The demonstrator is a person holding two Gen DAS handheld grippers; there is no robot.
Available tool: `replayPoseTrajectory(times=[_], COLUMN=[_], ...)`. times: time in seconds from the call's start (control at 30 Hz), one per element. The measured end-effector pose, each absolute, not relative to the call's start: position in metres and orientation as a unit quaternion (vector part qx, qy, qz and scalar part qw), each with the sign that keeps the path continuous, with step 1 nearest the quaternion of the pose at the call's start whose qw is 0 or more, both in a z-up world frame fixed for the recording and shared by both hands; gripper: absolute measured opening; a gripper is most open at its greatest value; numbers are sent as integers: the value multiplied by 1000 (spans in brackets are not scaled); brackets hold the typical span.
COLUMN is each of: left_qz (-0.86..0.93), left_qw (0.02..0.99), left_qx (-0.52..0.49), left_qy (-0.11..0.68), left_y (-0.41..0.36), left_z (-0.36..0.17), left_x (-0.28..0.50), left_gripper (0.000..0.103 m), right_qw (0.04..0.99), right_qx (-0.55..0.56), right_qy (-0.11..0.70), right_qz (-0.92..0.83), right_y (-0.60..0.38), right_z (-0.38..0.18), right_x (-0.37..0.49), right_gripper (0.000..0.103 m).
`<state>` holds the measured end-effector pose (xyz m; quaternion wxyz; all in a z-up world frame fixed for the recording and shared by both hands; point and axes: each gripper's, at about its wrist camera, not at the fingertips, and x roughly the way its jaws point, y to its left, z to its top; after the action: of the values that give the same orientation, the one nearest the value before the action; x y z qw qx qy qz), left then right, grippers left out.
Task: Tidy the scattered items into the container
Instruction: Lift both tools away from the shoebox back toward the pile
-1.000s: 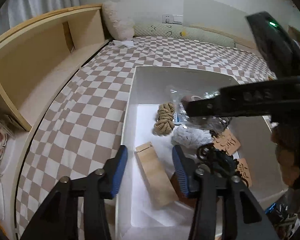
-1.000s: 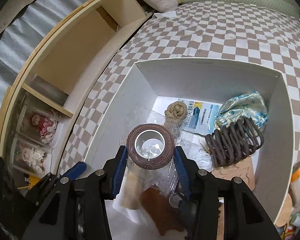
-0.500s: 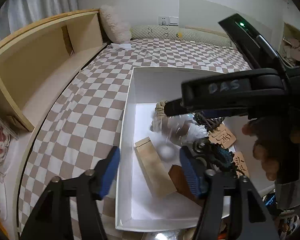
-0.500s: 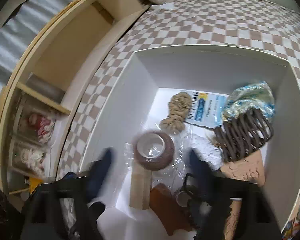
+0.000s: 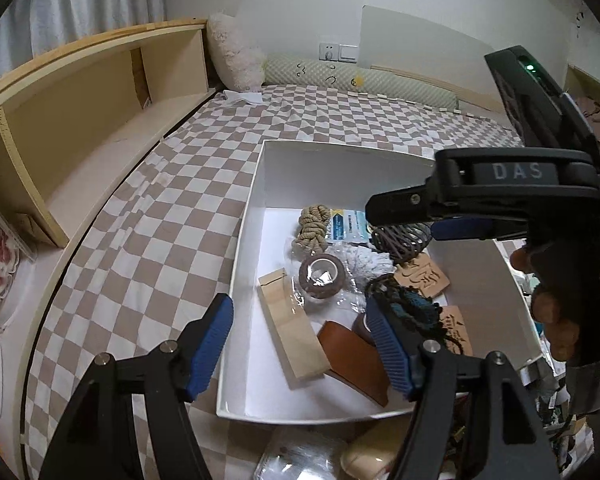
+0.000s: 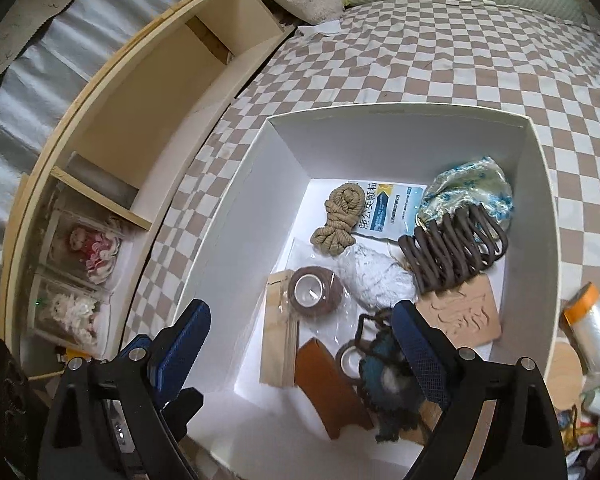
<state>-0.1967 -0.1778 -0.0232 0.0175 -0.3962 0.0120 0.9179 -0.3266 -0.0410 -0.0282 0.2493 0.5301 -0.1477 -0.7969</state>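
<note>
Your right gripper (image 6: 300, 340) hangs over the white box (image 6: 236, 216) with its jaws spread wide and empty. The brown tape roll (image 6: 314, 290) lies in its clear wrapper inside the box, against the wooden block (image 6: 278, 344). Your left gripper (image 5: 300, 340) is parted too, holding nothing

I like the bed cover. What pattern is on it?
The bed cover has a brown-and-white checkerboard pattern, clearest in the right wrist view.

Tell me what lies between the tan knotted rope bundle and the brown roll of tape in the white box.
In the right wrist view, only clear crinkled plastic wrap on the white box floor separates the rope bundle from the tape roll.
</note>
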Motion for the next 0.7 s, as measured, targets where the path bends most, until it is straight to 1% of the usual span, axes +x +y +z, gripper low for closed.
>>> replayPoseTrajectory(times=[0.17, 0.33, 0.53, 0.57, 0.63, 0.7], left_qz=[921, 920, 922, 923, 924, 924], left_qw=[19, 22, 19, 20, 20, 23], left_qx=[-390, -390, -386, -384, -382, -380], left_qy=[4, -21, -21, -21, -20, -23], left_y=[-175, -177, -173, -171, -169, -166], left_z=[-16, -11, -4, -2, 0, 3], left_x=[-187, -177, -163, -161, -156, -151], left_gripper=[69, 69, 70, 70, 75, 76], right_qw=[256, 264, 263, 262, 261, 258], right_qx=[521, 511, 505, 505, 503, 501], right_qy=[-150, -157, -155, -156, -156, -151], right_qz=[-800, -802, -808, -808, -809, -812], right_y=[-32, -22, -9, -6, -1, 2], right_z=[-15, 0, 10, 10, 12, 15], right_x=[-311, -294, -277, -273, -267, -260], right_gripper=[92, 92, 92, 92, 92, 92])
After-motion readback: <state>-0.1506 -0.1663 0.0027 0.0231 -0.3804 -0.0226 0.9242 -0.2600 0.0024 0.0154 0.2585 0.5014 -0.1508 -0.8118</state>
